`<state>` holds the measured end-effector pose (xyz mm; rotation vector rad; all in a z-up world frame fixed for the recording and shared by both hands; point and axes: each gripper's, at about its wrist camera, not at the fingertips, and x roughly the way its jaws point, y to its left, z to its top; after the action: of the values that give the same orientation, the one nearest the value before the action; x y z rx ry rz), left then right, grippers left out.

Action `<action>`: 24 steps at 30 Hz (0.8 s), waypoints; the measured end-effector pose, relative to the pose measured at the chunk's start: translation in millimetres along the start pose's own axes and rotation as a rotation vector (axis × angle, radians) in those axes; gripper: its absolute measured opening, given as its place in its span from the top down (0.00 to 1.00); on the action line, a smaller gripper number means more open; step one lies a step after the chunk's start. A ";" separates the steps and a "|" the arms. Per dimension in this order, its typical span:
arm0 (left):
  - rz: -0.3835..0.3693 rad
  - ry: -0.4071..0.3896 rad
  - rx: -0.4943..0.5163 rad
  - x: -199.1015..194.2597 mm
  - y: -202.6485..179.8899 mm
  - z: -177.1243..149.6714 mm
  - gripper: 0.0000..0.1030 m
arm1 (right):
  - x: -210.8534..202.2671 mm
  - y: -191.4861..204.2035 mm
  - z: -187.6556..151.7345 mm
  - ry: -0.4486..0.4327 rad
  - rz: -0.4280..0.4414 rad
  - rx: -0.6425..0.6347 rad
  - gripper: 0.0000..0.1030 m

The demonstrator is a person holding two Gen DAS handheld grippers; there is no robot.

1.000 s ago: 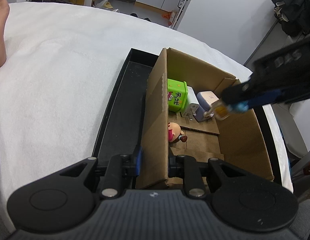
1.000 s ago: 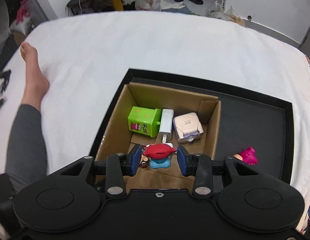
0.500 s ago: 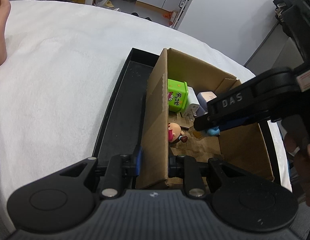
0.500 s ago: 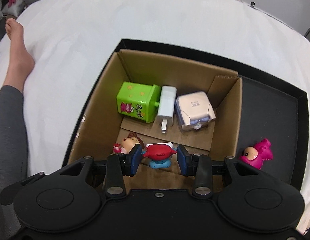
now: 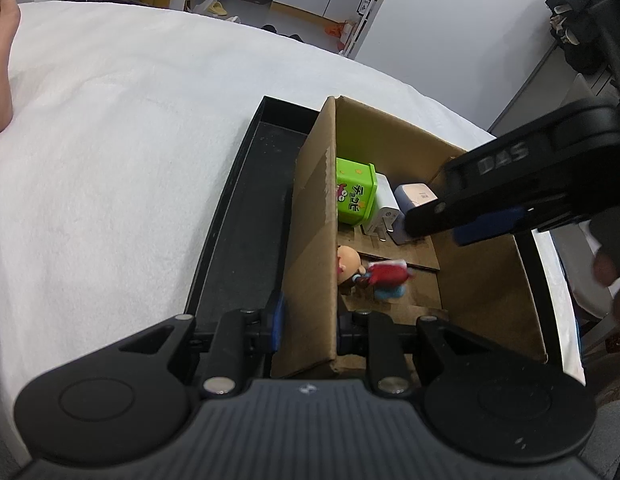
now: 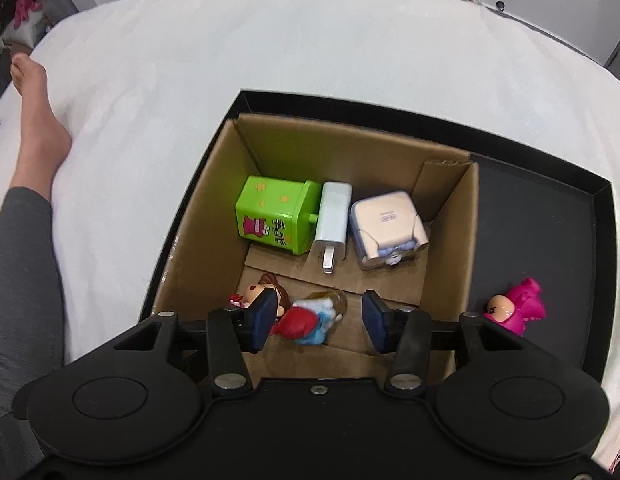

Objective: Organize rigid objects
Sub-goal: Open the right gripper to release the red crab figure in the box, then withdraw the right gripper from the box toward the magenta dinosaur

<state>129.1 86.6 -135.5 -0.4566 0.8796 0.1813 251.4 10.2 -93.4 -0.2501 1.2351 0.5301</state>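
Left gripper (image 5: 308,320) clamps cardboard box (image 6: 450,240) wall, steadying it | right gripper (image 6: 315,322) open above red-blue figure (image 6: 310,320) lying inside | pink toy (image 6: 516,312) at 3 o'clock, outside on tray (image 6: 550,216)

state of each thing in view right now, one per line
left gripper: shut on the cardboard box wall
right gripper: open, empty
cardboard box: open-topped, in the black tray
red and blue toy: lying in the box
pink figure: outside the box, on the tray
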 end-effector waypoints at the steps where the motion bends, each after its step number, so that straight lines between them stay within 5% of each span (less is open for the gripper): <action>1: 0.001 -0.001 0.001 0.0 -0.3 -0.2 0.79 | -4.3 -1.6 -0.3 -0.007 0.002 0.004 0.54; 24: 0.008 -0.006 0.012 -1.4 -1.6 -1.9 0.79 | -68.1 -72.2 -20.1 -0.121 -0.027 0.141 0.42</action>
<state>127.5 84.4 -135.0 -0.4409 0.8761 0.1841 256.1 -77.5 -43.0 -0.1138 1.1445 0.4268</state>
